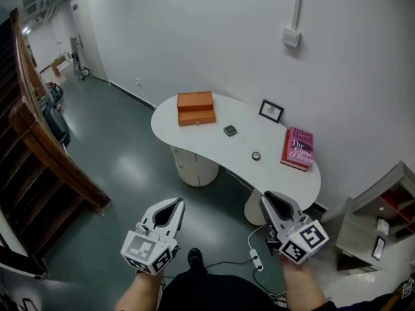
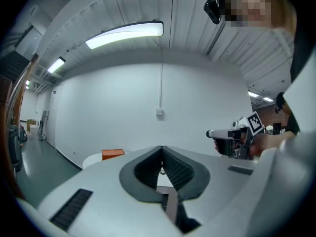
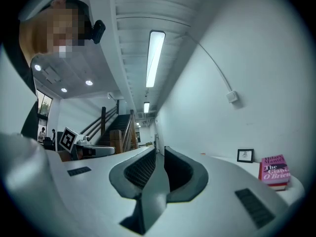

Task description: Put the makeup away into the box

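Two grippers: both low in the head view, well apart from the table, each pointing roughly level toward it.
Left gripper [image 1: 176, 203]: at seven o'clock of the head view; its jaws are pressed together with nothing between them.
Right gripper [image 1: 266, 198]: at five o'clock of the head view; jaws likewise pressed together and empty.
Table [image 1: 194, 133]: white, kidney-shaped, standing against the white wall [image 1: 194, 37], near the middle of the head view.
Box [image 1: 196, 108]: orange, lid down, at ten o'clock on the tabletop, near the left end.
Square compact [image 1: 230, 131]: small and dark, lying on the tabletop at four o'clock from the box, apart from it.
Round item [image 1: 256, 155]: small and dark, at four o'clock from the square compact; too small to tell more.
Picture frame [image 1: 271, 111]: propped near the wall at one o'clock on the tabletop.
Book [image 1: 298, 148]: pink cover, lying flat at three o'clock on the tabletop, near the right end.
Floor [image 1: 130, 173]: glossy grey-green; a white cable [image 1: 254, 254] lies at six o'clock, beside the right gripper.
Staircase [image 1: 45, 161]: dark wood, at nine o'clock of the head view.
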Demonstrator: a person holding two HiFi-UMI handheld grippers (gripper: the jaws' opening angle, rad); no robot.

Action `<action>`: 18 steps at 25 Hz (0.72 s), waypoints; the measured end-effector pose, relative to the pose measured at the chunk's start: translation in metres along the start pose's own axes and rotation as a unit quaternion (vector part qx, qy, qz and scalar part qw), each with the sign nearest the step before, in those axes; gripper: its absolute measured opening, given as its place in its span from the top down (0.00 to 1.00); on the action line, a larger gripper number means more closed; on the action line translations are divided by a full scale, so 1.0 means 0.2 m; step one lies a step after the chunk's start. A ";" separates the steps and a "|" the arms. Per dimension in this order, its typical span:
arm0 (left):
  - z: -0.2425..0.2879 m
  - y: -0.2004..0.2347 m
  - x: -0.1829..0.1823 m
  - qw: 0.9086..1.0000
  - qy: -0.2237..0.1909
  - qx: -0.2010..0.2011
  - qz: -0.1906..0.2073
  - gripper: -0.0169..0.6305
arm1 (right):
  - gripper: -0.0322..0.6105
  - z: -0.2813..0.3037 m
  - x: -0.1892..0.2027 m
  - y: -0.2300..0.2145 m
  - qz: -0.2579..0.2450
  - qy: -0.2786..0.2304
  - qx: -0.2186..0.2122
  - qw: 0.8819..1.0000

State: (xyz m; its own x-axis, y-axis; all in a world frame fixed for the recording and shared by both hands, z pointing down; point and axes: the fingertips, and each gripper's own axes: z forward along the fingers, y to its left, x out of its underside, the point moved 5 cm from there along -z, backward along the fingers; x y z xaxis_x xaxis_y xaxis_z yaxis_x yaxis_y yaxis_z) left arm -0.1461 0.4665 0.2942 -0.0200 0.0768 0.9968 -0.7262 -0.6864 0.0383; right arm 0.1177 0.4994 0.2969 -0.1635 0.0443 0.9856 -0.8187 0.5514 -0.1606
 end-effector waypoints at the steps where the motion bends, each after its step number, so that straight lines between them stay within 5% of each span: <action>1: 0.03 0.07 0.00 1.000 0.001 0.003 -0.002 0.97 | 0.89 0.08 0.01 0.00 0.002 0.004 0.000 1.000; 11: 0.15 0.71 0.05 0.999 0.007 0.015 -0.034 0.97 | 0.89 0.73 0.05 0.03 0.009 0.029 -0.001 1.000; 18: 0.25 0.90 0.06 0.999 -0.003 0.023 -0.044 0.97 | 0.89 0.93 0.05 -0.01 0.000 0.047 0.008 0.999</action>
State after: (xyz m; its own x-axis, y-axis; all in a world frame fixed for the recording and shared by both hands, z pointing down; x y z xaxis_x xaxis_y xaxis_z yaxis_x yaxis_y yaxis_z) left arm -0.2424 0.3082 0.3155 0.0476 0.1336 0.9899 -0.6925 -0.7098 0.1291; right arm 0.0158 0.3443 0.2970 -0.1110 0.1225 0.9862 -0.8272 0.5386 -0.1600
